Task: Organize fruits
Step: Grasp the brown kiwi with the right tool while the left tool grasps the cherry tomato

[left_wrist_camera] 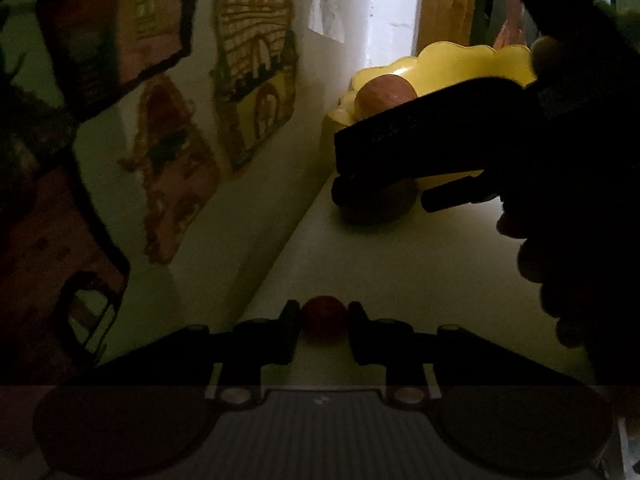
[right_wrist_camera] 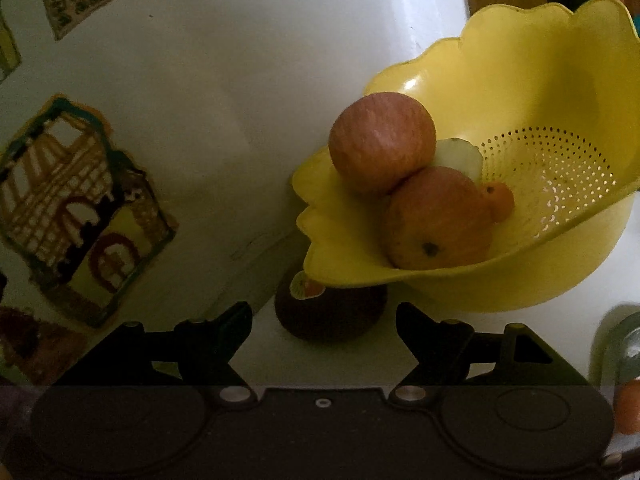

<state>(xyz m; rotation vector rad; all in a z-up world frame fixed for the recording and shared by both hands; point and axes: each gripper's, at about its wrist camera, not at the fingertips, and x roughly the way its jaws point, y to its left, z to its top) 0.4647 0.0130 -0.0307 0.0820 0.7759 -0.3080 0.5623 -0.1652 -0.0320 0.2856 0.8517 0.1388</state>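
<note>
A yellow scalloped colander [right_wrist_camera: 532,80] stands on the white counter by the wall. It holds two reddish apples [right_wrist_camera: 382,140] [right_wrist_camera: 436,220], a small orange fruit [right_wrist_camera: 500,200] and a pale piece [right_wrist_camera: 460,154]. A dark fruit with a sticker [right_wrist_camera: 330,312] lies on the counter under the colander's rim. My right gripper [right_wrist_camera: 324,320] is open, one finger on each side of that fruit and not touching it. In the left wrist view my left gripper [left_wrist_camera: 324,314] is shut on a small red fruit [left_wrist_camera: 324,316] just above the counter. Farther ahead are the right gripper [left_wrist_camera: 384,197], the dark fruit [left_wrist_camera: 376,208] and the colander [left_wrist_camera: 452,64].
A white wall with children's drawings [left_wrist_camera: 256,60] [right_wrist_camera: 80,208] runs close along the left of the counter [left_wrist_camera: 400,264]. A person's hand [left_wrist_camera: 532,256] holds the right gripper. A glass jar [right_wrist_camera: 624,344] stands at the right edge. The scene is dim.
</note>
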